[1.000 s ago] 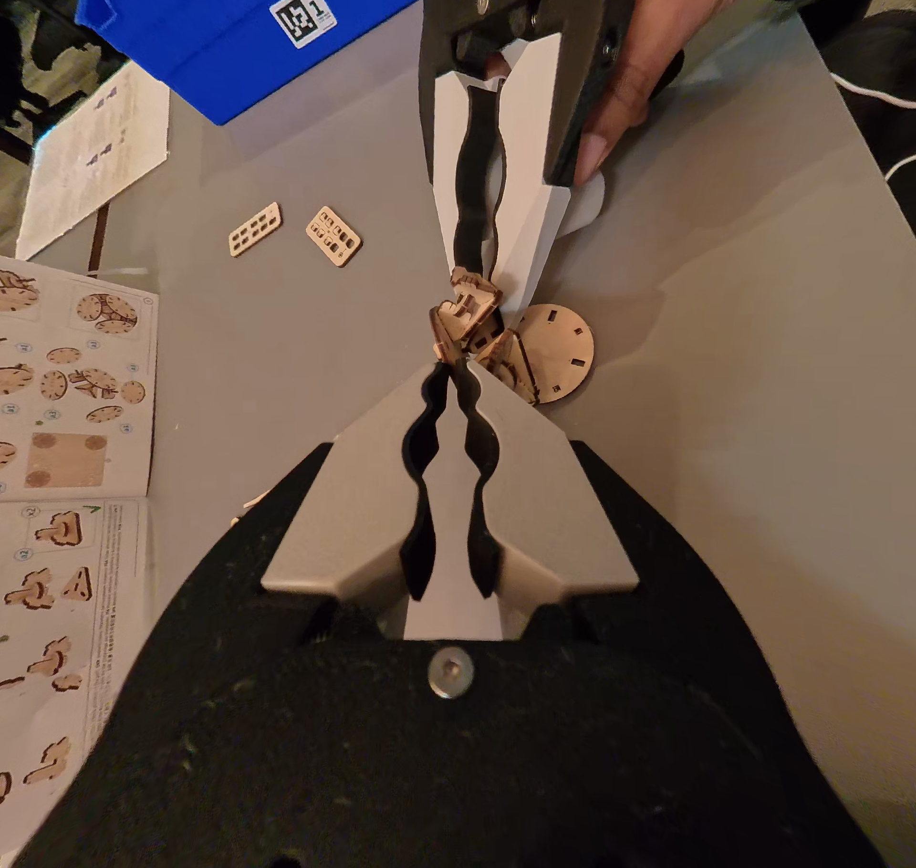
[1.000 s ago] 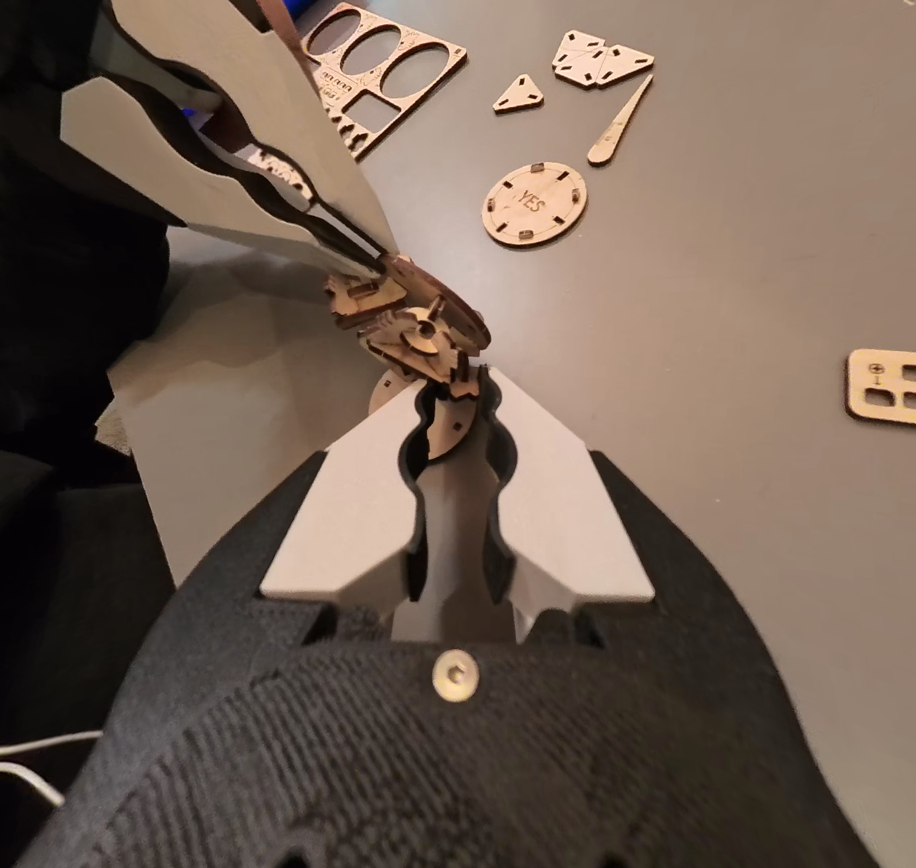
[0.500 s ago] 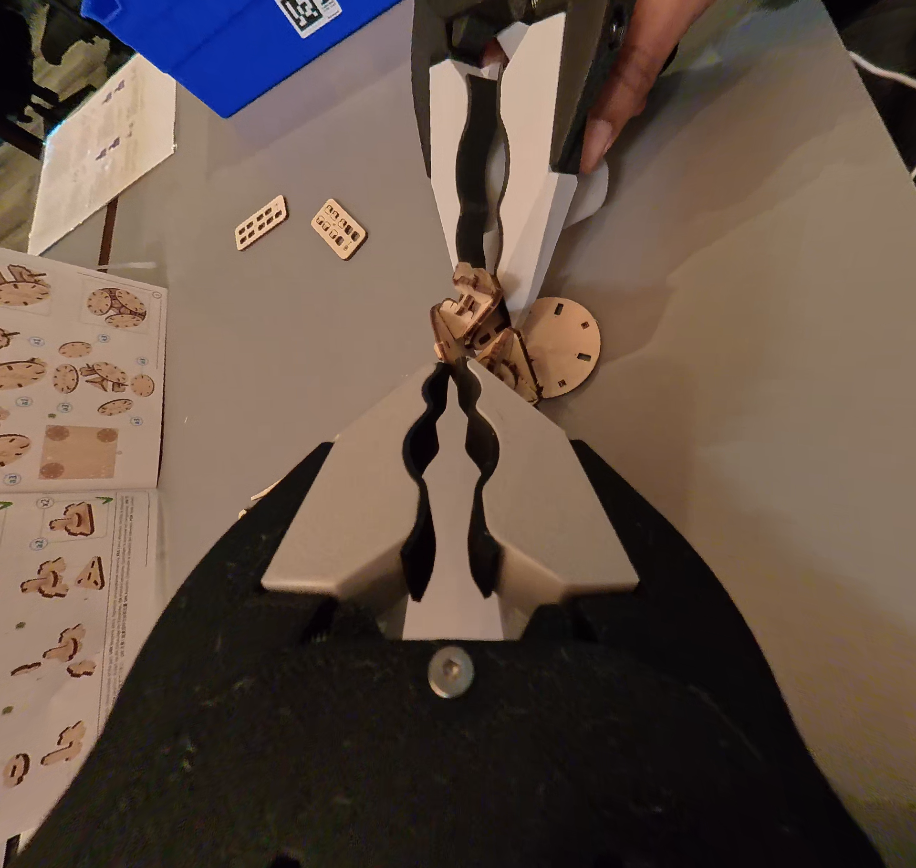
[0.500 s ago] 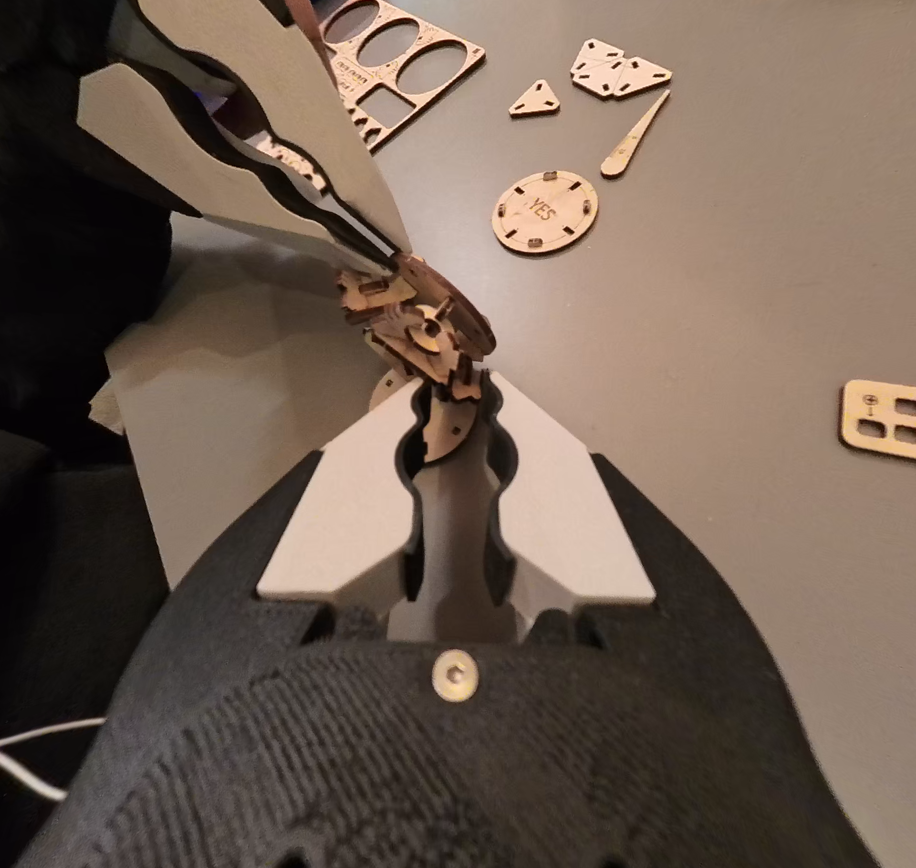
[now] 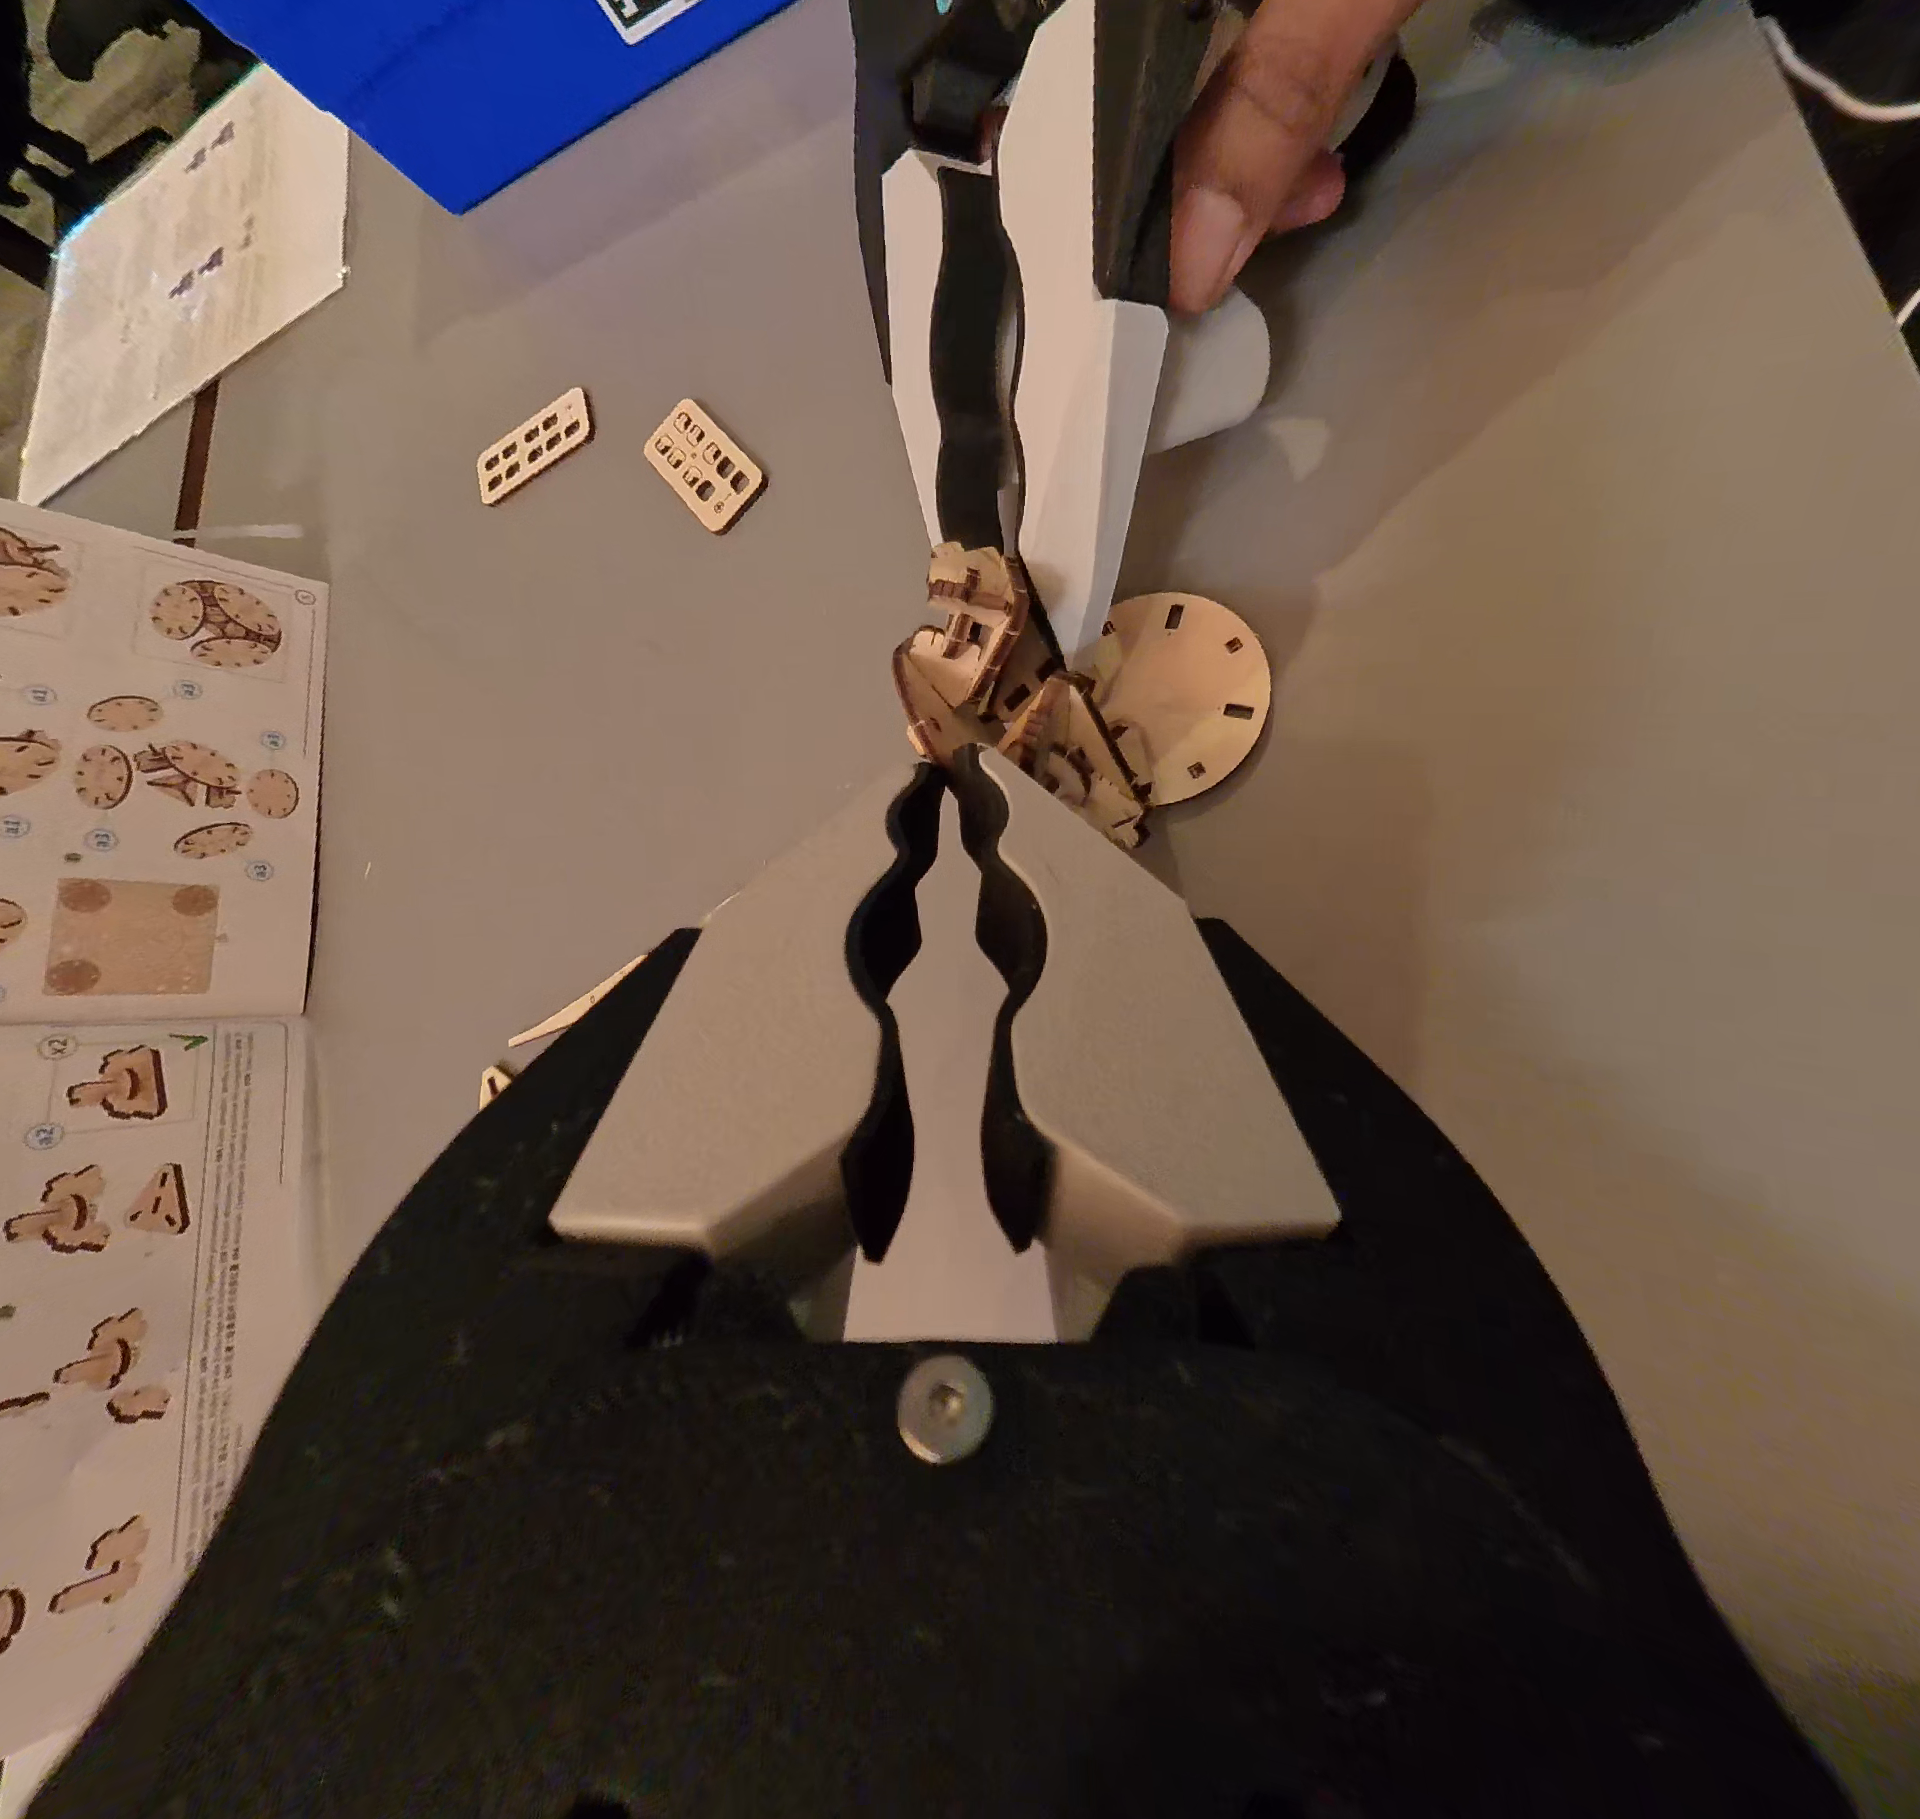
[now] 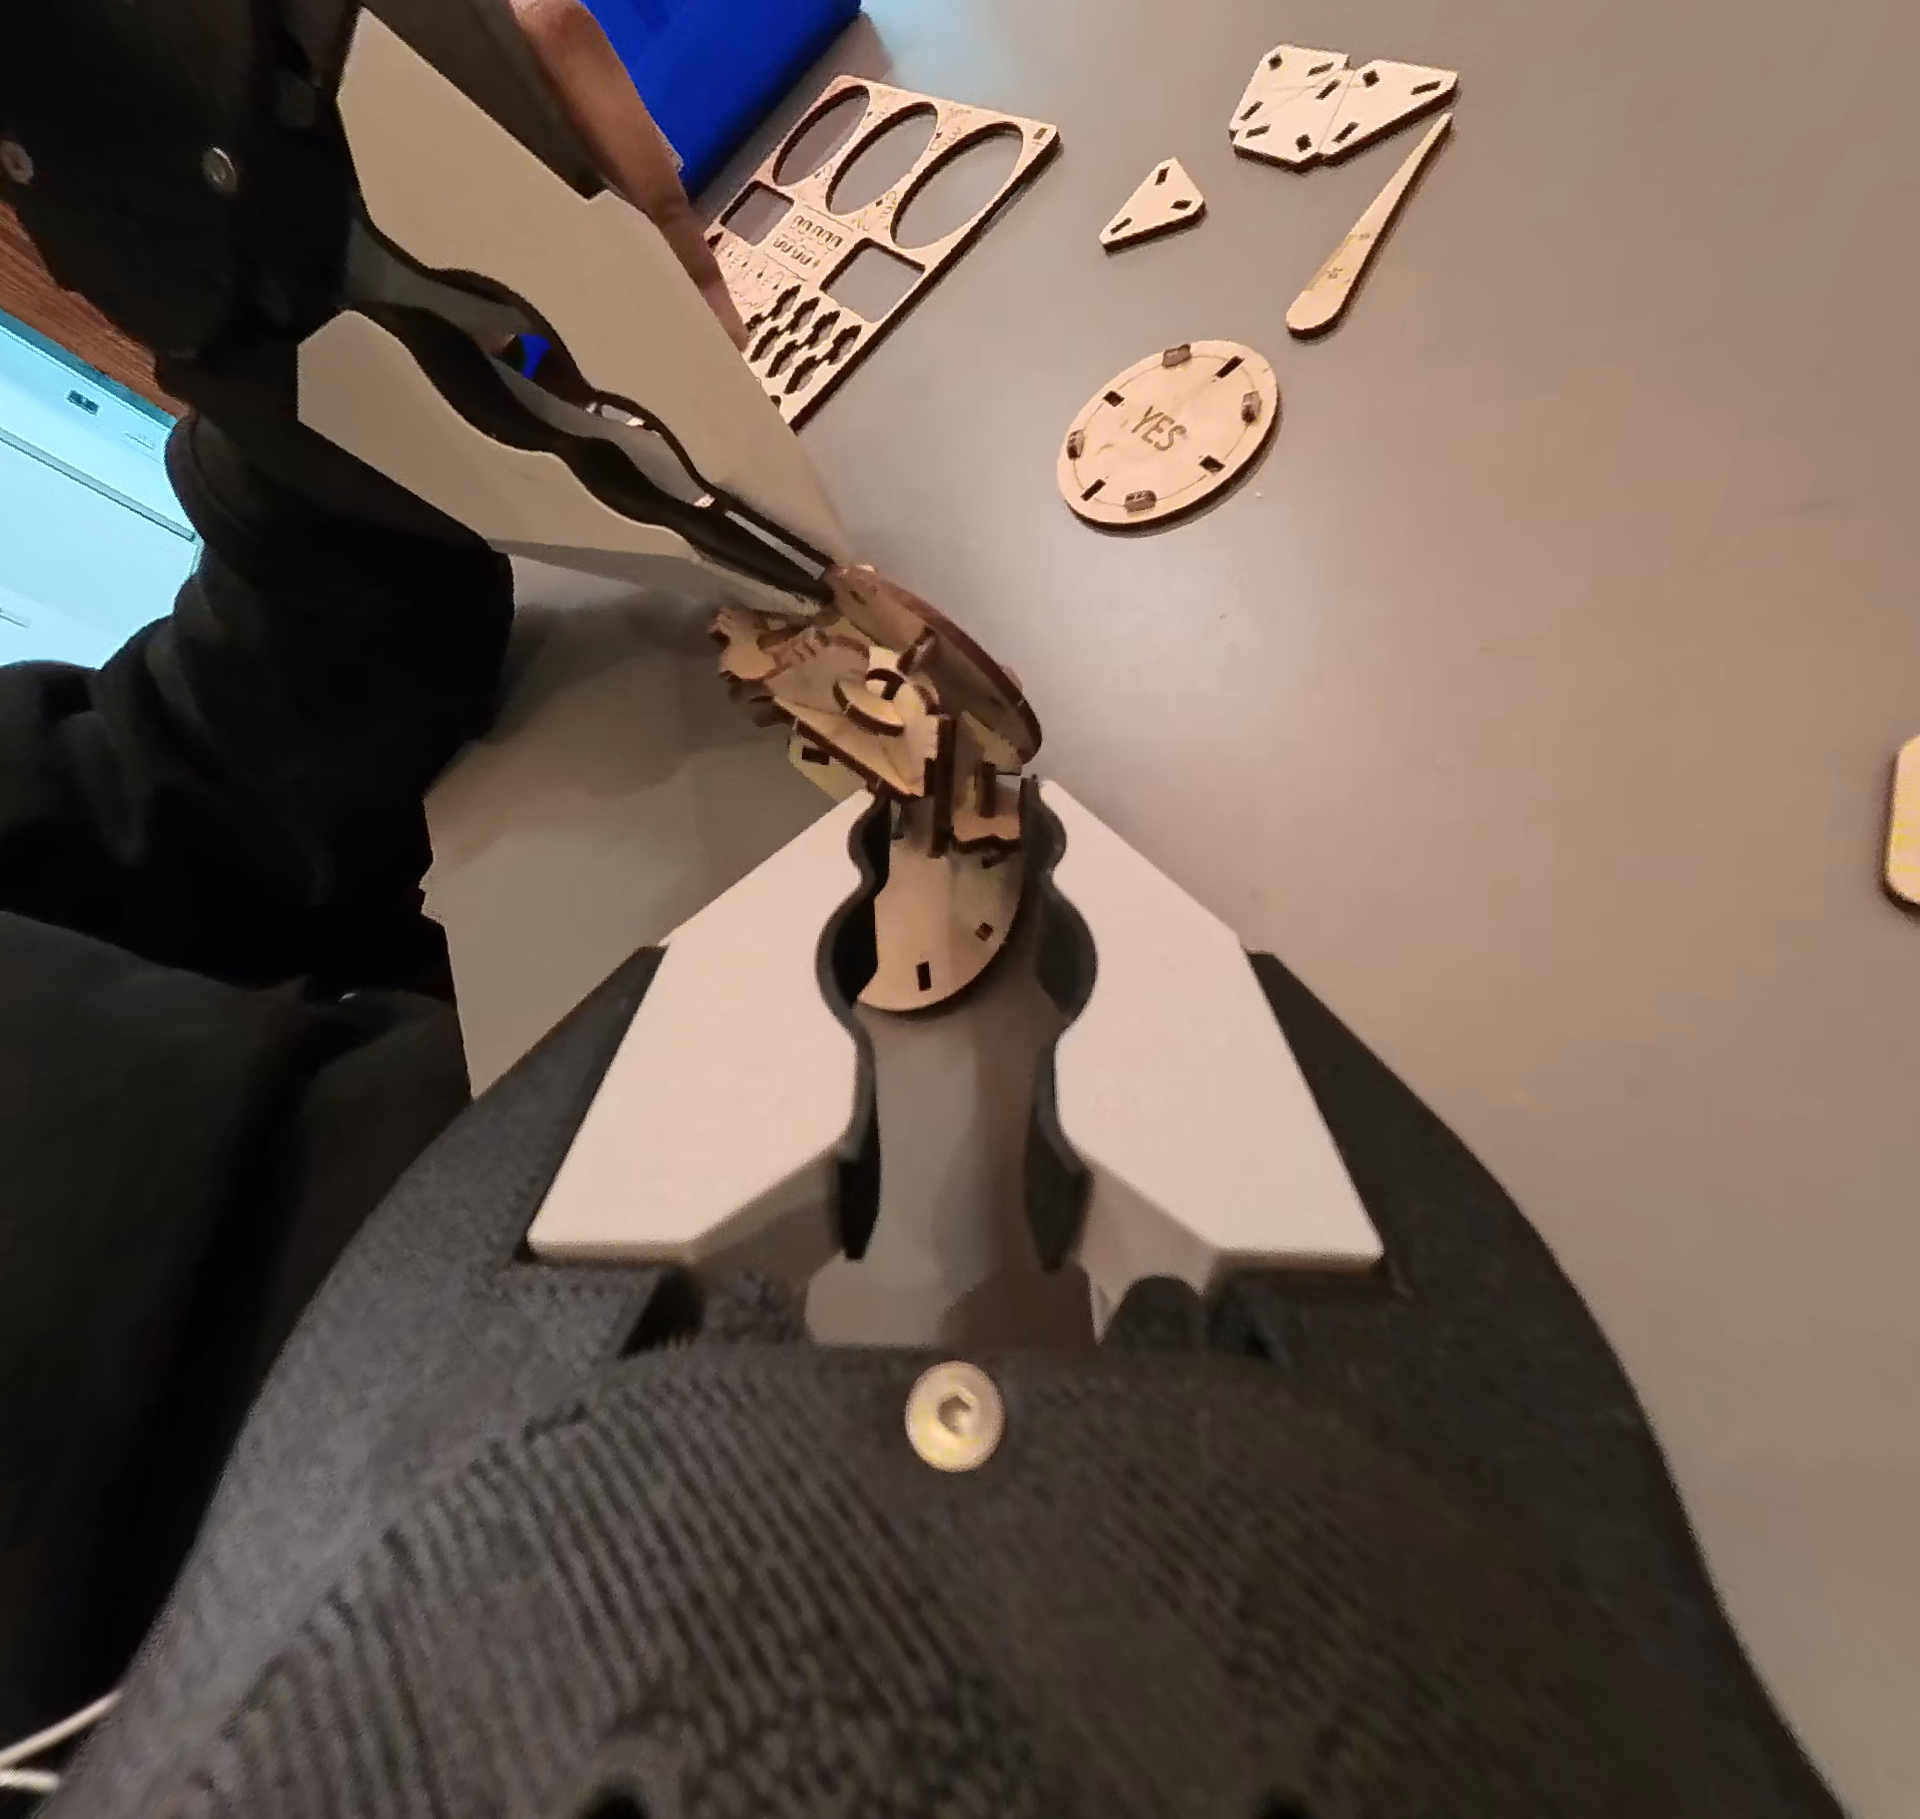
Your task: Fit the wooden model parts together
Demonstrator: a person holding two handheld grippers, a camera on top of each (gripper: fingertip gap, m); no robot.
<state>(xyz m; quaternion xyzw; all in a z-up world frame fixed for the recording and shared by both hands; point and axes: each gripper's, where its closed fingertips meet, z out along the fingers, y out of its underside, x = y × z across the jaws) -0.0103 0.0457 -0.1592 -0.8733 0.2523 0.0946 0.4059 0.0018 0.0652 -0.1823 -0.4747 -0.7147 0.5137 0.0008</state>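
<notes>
Wooden model [image 6: 883,720] hangs between both grippers: left gripper [image 5: 940,767] pinched tight on its disc edge, right gripper [image 6: 951,803] clamped on the far end above the grey table [image 5: 1507,834].

My hobby-assembly workspace, grey worktop [image 5: 1558,938], laser-cut wooden pieces [image 5: 535,444] scattered on it, illustrated instruction booklet [image 5: 156,834] at its left edge, blue storage bin [image 5: 468,34] at its far side

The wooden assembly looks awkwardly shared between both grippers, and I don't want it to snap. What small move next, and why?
Probably close the right gripper gently on the assembly. The left gripper pinches only the thin edge of the upper disc, while the lower disc lies flat on the table.
</notes>
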